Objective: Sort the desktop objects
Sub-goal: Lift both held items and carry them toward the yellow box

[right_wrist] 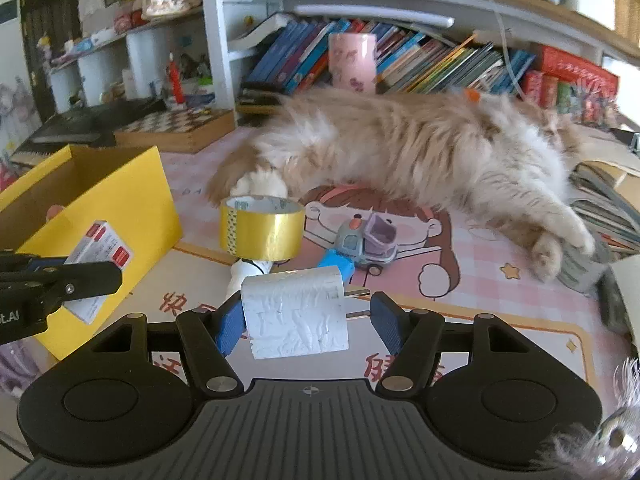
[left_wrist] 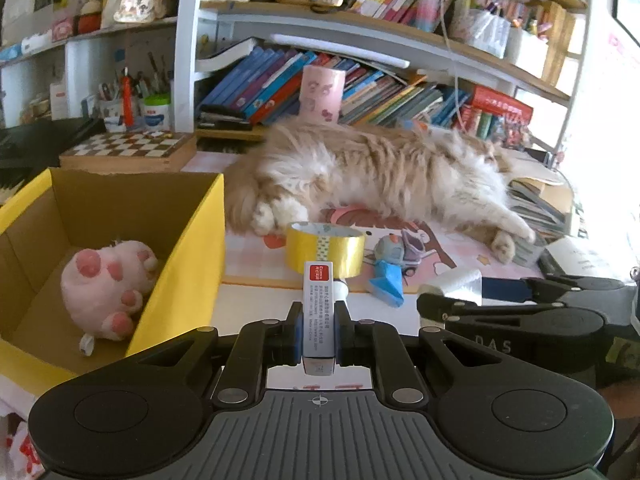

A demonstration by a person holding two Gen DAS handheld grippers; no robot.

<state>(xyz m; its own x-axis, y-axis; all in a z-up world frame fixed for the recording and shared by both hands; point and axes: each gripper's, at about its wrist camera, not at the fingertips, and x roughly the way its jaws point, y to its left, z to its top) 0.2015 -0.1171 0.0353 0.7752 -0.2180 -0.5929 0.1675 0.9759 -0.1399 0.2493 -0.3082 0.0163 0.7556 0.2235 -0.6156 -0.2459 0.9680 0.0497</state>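
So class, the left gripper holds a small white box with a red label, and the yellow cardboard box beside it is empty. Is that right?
Not quite. The yellow cardboard box is not empty: a pink plush toy lies inside, as the left wrist view shows. The rest stands: the left gripper has its jaws shut on the small white box with a red label.

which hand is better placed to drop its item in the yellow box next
Left. The left gripper is shut on the small white carton, right beside the yellow box. The right gripper with its tissue roll sits farther away.
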